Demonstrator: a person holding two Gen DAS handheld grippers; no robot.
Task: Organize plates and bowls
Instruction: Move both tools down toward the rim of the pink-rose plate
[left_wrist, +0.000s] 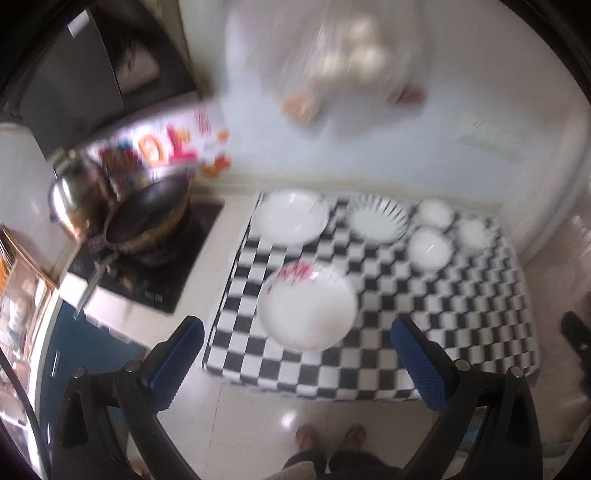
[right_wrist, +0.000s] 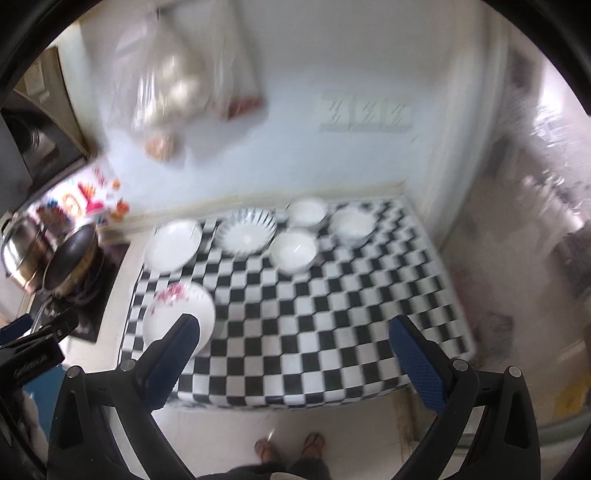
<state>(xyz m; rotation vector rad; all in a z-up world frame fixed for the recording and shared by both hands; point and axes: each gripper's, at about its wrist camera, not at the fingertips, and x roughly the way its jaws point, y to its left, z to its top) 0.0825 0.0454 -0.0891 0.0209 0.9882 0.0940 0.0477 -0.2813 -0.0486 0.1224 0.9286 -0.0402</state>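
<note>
Checkered black-and-white table (right_wrist: 332, 314) fills my view, pushed against a pale wall, with a stove and dark wok (left_wrist: 147, 225) at 9 o'clock off the table's edge. Both frames are motion-blurred (details soft). Largest dish: the pink-flowered plate (left_wrist: 308, 306), alone at the near left of the table. Behind it at 11 o'clock sits a plain white plate (left_wrist: 291, 218), then a blue-striped plate (left_wrist: 378, 219) at 12. Three small white bowls (left_wrist: 430, 247) cluster at 1 o'clock, close together but unstacked.

My left gripper (left_wrist: 295, 350) hangs high above the flowered plate, jaws spread wide, nothing between them. My right gripper (right_wrist: 295, 354) is likewise wide apart and empty, over the table's near edge.

I'd judge nothing sorted yet: approach step. Next probably calls for dropping onto a plate rim to stack plates, then nesting bowls.
</note>
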